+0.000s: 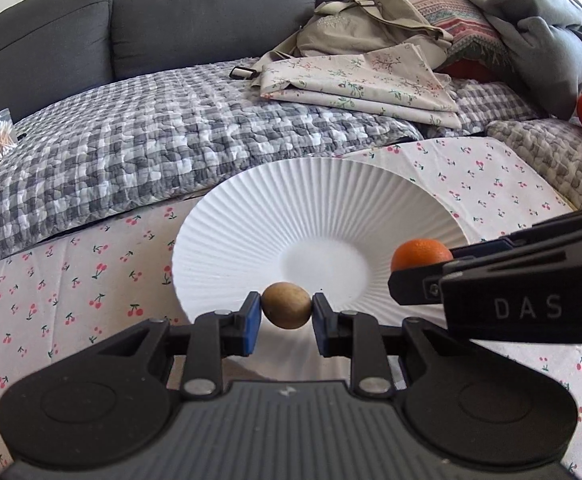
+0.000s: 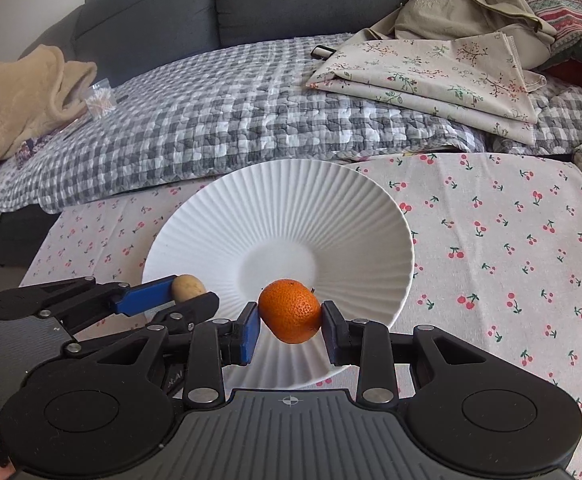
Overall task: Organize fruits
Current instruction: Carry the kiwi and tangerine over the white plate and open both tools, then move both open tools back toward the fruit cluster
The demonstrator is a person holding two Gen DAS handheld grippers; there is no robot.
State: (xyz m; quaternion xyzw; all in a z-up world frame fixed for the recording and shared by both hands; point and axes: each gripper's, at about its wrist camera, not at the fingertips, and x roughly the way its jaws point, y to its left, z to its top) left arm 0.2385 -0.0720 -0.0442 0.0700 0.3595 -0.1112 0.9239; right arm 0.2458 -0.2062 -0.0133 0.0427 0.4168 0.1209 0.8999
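Two fruits are in my grip, one in each tool. From the left wrist, my left tool [image 1: 287,307] is clamped on a small brown fruit [image 1: 286,305], its blue pads pressing on both sides. The fruit hangs over the near edge of a white ribbed plate [image 1: 275,200], which sits on a desk covered with a cherry-print cloth [image 1: 491,184]. At the right edge my right tool [image 1: 419,276] comes in from the side with an orange [image 1: 422,254] showing above its finger. Behind the desk lie a grey checked quilt [image 1: 131,140] and a folded floral cloth [image 1: 355,80] on a dark sofa [image 1: 195,8].

From the right wrist, my right tool [image 2: 291,316] is closed on the orange [image 2: 289,310], held over the near part of the plate [image 2: 331,200]. To its left my left tool [image 2: 189,294] holds the brown fruit [image 2: 187,287] over the plate's left rim. A beige blanket [image 2: 15,96] lies far left on the quilt [image 2: 211,120].
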